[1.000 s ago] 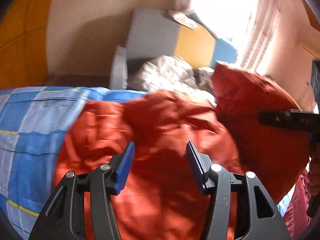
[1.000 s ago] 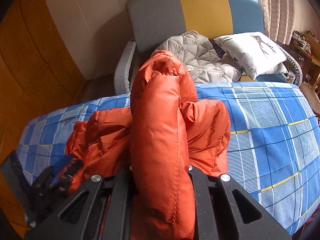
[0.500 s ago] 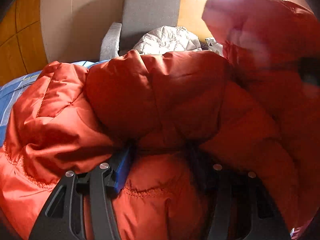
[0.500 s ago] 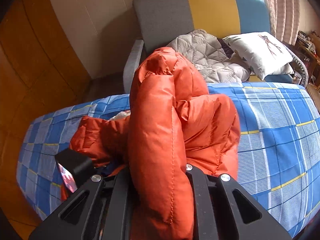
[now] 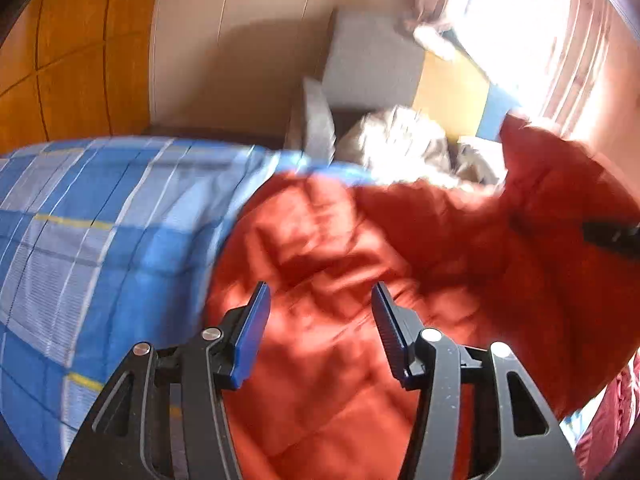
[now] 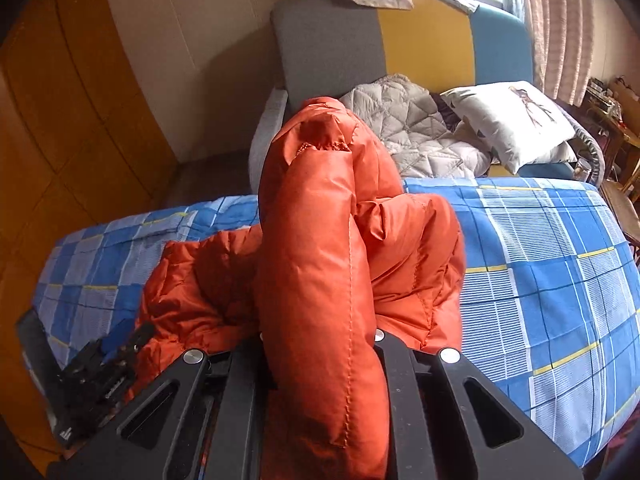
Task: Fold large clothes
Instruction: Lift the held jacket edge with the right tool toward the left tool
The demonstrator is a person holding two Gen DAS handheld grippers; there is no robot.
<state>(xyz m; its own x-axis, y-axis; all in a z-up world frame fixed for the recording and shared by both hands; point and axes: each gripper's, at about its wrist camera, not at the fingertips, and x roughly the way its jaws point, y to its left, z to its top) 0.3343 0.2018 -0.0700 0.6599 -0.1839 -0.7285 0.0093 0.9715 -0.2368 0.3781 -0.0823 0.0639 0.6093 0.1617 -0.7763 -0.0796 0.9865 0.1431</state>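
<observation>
Orange puffer jacket (image 6: 320, 264) lies bunched on the checked bedspread (image 6: 552, 280). Right gripper (image 6: 320, 344) clamps a padded roll; left gripper (image 5: 320, 320) hovers agape. Seize the hem at 12 o'clock, then spread flat.

One orange jacket (image 6: 320, 264), one grey quilted jacket (image 6: 412, 128), one pillow (image 6: 512, 120), two grippers

the left gripper (image 5: 320, 320) tilts steeply downward, its blue-padded jaws standing apart with nothing pinched between them. the right gripper (image 6: 320, 344) also angles down — jaws drawn nearly together, clamped on a thick padded fold that bulges out past them.
</observation>
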